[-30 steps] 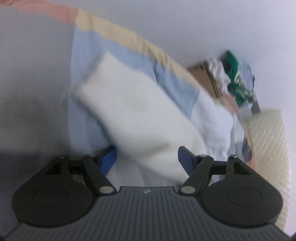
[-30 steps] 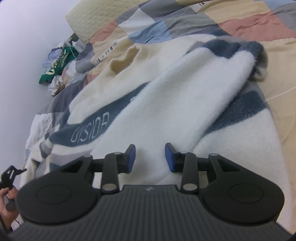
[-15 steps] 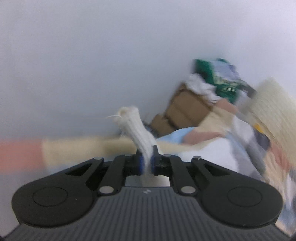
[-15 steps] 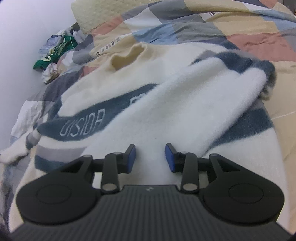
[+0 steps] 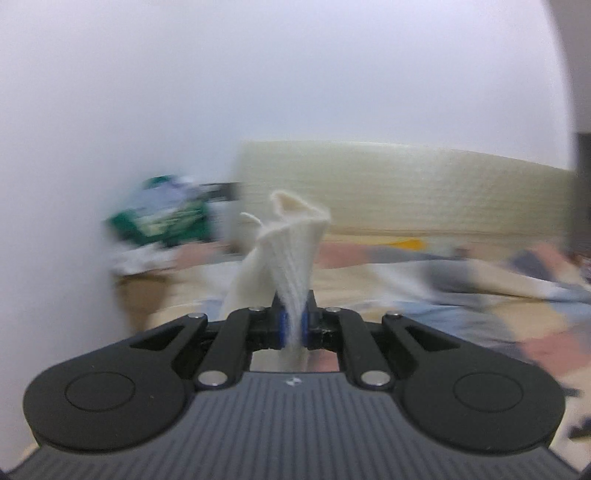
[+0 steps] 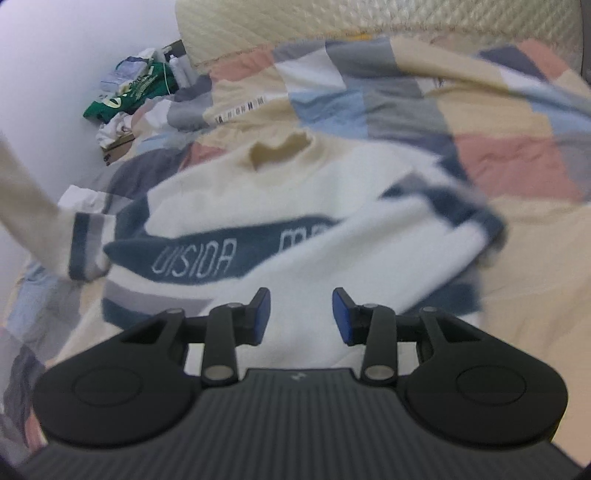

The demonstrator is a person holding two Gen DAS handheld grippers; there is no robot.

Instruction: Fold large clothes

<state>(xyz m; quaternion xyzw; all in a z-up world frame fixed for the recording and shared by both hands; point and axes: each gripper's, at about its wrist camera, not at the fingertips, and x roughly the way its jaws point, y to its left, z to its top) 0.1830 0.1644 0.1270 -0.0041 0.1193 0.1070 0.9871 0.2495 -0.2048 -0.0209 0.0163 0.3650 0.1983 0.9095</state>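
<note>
Cream ribbed knit fills the middle of the left wrist view: the left tool (image 5: 292, 326) is clamped tight on a sleeve cuff (image 5: 291, 236), whose end fans out above the blue pads. The sleeve is probably held this way, by its very end and up off the bed, so it can be carried across the body of the garment for a fold. Most of this view is blurred; behind the cuff stand a pale quilted headboard (image 5: 424, 184), a heap of green and white clothes (image 5: 162, 221) by the wall, and a smear of patchwork bedspread (image 5: 535, 343).

The right wrist view gives what the left cannot: the whole sweater (image 6: 266, 206), cream with dark blue bands and pale lettering, lying face up on the patchwork bedspread (image 6: 509, 166), neck hole toward the headboard (image 6: 369, 26). Its far sleeve (image 6: 29, 206) rises off the bed at the picture's left edge, the striped band near the shoulder twisted, which shows where the left tool's cuff belongs. The other sleeve lies folded across the chest, under the right tool (image 6: 301, 317). That tool's jaws stand partly apart, have just been opening a little, and grip nothing; fleece shows between them but below, untouched. It looks to hover there, free of the laid sleeve. The green clothes pile (image 6: 129, 92) sits on a cardboard box (image 6: 118, 147) beside the bed.
</note>
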